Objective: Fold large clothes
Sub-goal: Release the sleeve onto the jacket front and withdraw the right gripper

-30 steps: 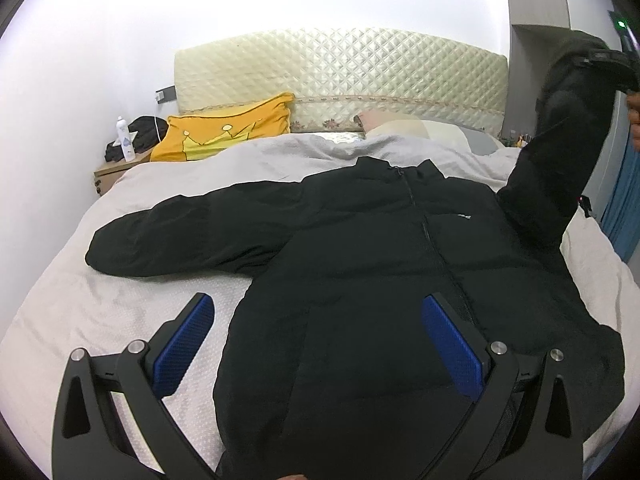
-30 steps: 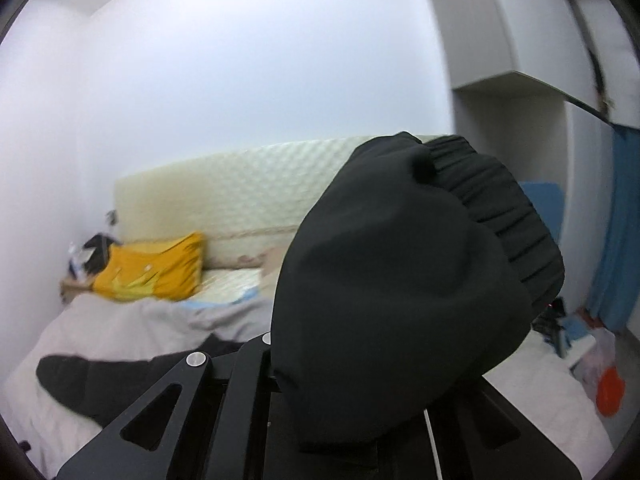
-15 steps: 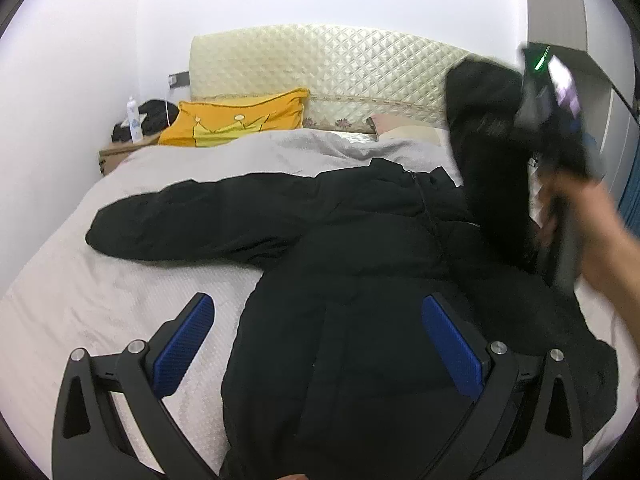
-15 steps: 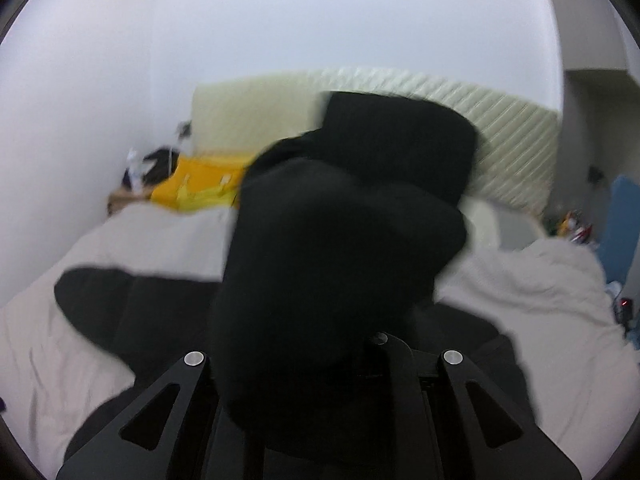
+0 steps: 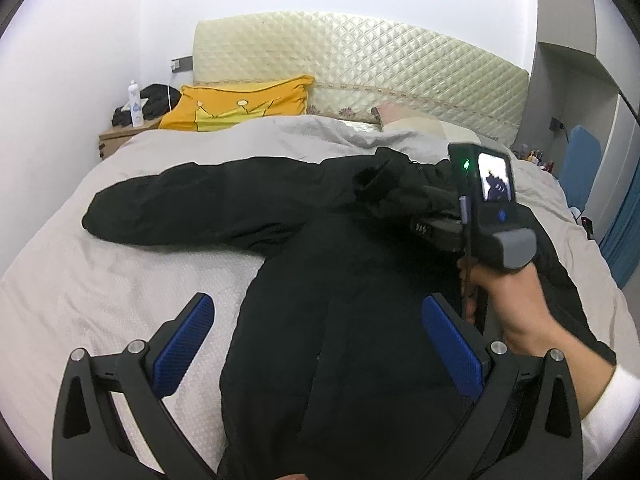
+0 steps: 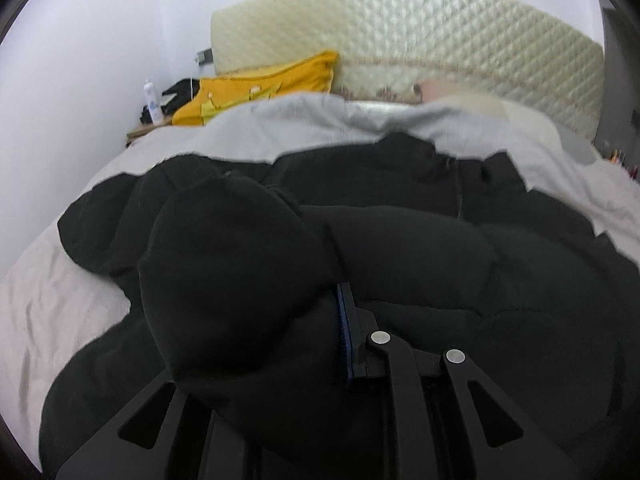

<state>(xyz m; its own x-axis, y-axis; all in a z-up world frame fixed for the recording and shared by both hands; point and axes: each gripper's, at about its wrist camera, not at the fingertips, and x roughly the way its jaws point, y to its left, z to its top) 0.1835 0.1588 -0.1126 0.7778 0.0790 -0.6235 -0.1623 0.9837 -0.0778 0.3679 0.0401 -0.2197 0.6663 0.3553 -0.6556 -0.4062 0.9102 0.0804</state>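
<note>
- The black jacket (image 5: pixel 340 280) lies spread face up on the grey bed cover (image 5: pixel 100 280), with its collar toward the headboard (image 5: pixel 360 60).
- The right gripper (image 6: pixel 336 320) has the cuff of 1 sleeve (image 6: pixel 232 264) between its pads. The jaws are opening, so I judge the release has just begun.
- This sleeve is laid across the chest, so the 1st fold looks almost done.
- The left gripper (image 5: pixel 316 340) hovers wide apart over the lower body of the jacket and grasps nothing.
- The other sleeve (image 5: pixel 192 208) is stretched out to the side, not yet folded.
- Left to do, I think: this 2nd sleeve, then the body.
</note>
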